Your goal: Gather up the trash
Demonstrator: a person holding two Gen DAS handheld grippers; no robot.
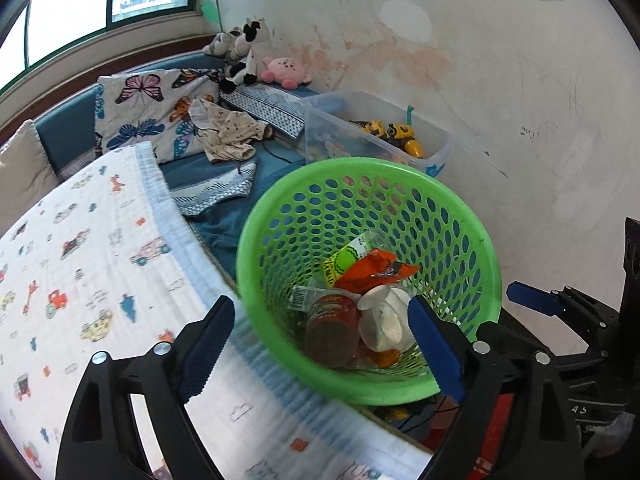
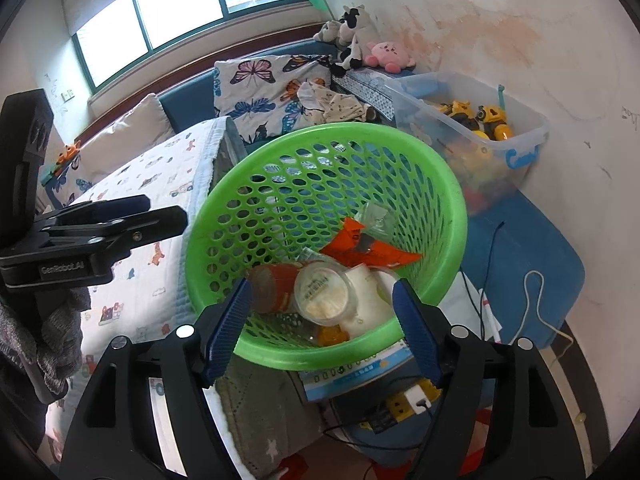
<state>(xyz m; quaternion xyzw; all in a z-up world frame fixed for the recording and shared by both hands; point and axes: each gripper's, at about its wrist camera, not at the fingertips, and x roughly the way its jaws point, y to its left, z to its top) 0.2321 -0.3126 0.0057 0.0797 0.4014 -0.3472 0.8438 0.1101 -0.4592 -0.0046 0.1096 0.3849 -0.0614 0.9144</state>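
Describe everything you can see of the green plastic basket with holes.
The green perforated plastic basket is round, with a smooth rim and oval holes across its wall. It looks tilted, mouth toward both cameras, beside the bed. Inside lie an orange wrapper, a clear lidded cup and other packaging. Both grippers stand open before it; contact is unclear.

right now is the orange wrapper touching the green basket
Cannot tell. In both wrist views the orange wrapper lies atop other trash inside the green basket; its tip nears the mesh wall, but neither contact nor gap shows plainly.
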